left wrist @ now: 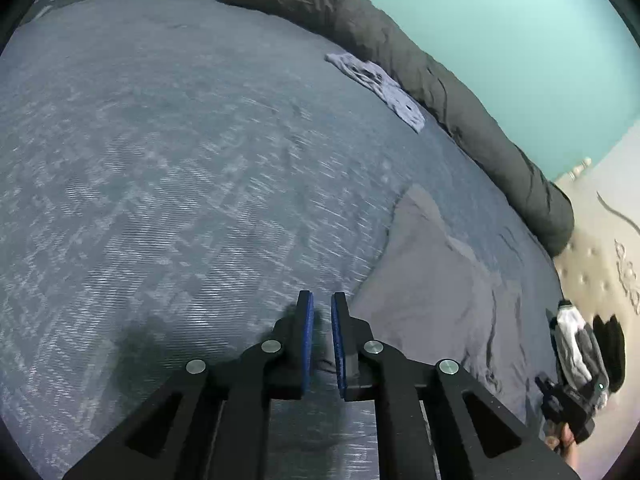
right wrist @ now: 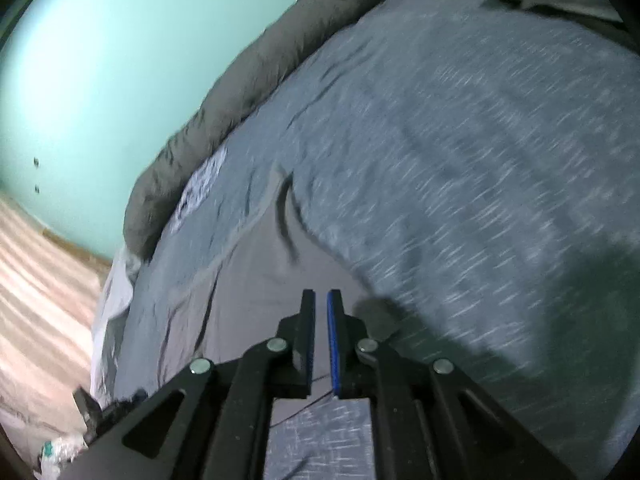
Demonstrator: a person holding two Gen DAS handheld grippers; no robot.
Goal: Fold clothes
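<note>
Nearest the left wrist lens: left gripper [left wrist: 321,308], black linkage arms with blue-padded fingers [left wrist: 307,328], jaws parted by a narrow slot, nothing between them, only bedcover behind the gap. Right gripper [right wrist: 321,304], same build, pads even closer together but a sliver of daylight shows; nothing pinched, though a thin dark thread or wire crosses below the pads, cannot tell what it is. Both hover above the blue-grey heathered bedspread [left wrist: 168,168]. Just beyond the left tips, toward 2 o'clock, lies the plain grey flat cloth garment [left wrist: 432,280], spread with shallow creases, one corner peaking toward 12. In the right view the same grey garment runs from the tips toward 11 o'clock, with a dark raised fold or strap on it at 12; view blurred. Farther, at 1 o'clock in the left view, a small pale blue-lilac crumpled piece [left wrist: 376,84] lies against the long dark grey rolled duvet [left wrist: 400,52] edging the bed; teal wall [left wrist: 520,40] behind. Judgement: a grab-and-fold step has not started; grey garment lies free, both grippers empty. Next move likely calls for wider jaws, descent onto two near corners or an edge, a pinch through cloth alone without snagging bedspread.
</note>
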